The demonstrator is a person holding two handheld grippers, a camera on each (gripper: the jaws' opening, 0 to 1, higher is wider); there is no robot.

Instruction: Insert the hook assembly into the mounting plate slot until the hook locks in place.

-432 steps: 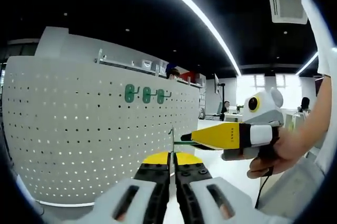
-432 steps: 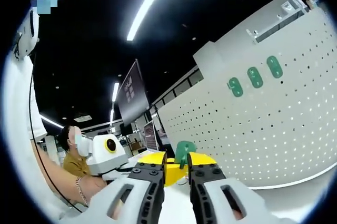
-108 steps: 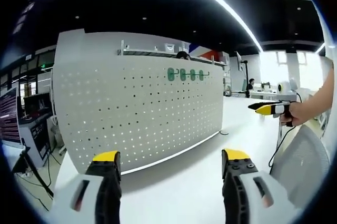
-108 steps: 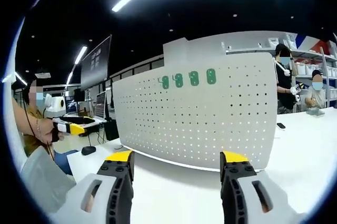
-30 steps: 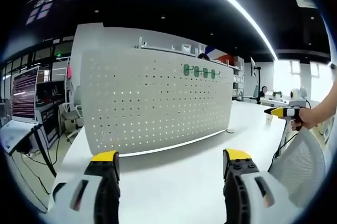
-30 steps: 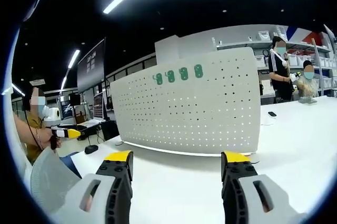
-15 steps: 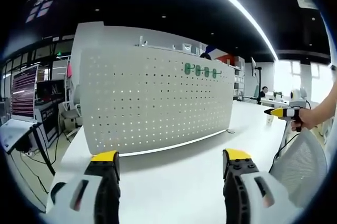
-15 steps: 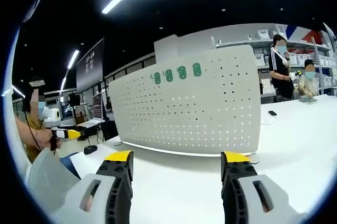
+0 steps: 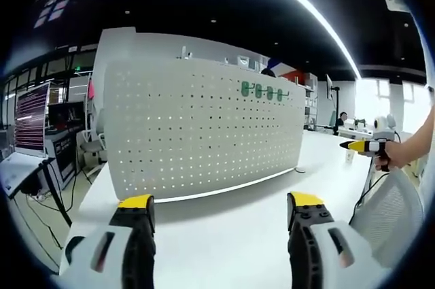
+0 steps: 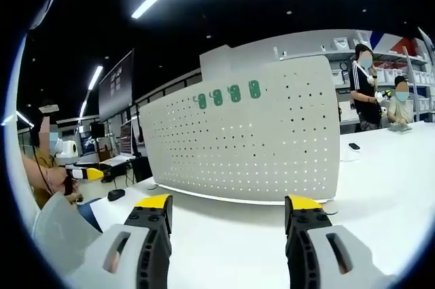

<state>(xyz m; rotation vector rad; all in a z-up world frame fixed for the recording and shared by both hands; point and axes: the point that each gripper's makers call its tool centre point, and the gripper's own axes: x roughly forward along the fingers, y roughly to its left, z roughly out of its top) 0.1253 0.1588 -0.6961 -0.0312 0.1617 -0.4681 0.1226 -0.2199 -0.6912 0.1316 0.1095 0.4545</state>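
A white perforated mounting plate (image 9: 204, 132) (image 10: 251, 143) stands upright on the white table (image 9: 231, 224). Several green hooks (image 9: 264, 91) (image 10: 228, 95) hang in a row near its top edge. My left gripper (image 9: 221, 204) is open, well back from the plate, with nothing between its yellow-tipped jaws. My right gripper (image 10: 228, 204) is open too, also back from the plate and holding nothing. In the left gripper view the right gripper (image 9: 363, 146) appears at the far right in a hand. The left gripper (image 10: 85, 173) appears at the far left of the right gripper view.
A mesh chair back (image 9: 387, 214) (image 10: 58, 231) sits close to the person. Two people (image 10: 380, 98) stand by shelves at the right. Monitors (image 9: 30, 115) are at the left, a dark mouse (image 10: 117, 194) lies on the table, and a small dark object (image 10: 353, 146) lies further right.
Since 14.4 s ago both grippers have opened and drawn back from the plate, and a fourth green hook sits in the row. In the last second only slight camera drift.
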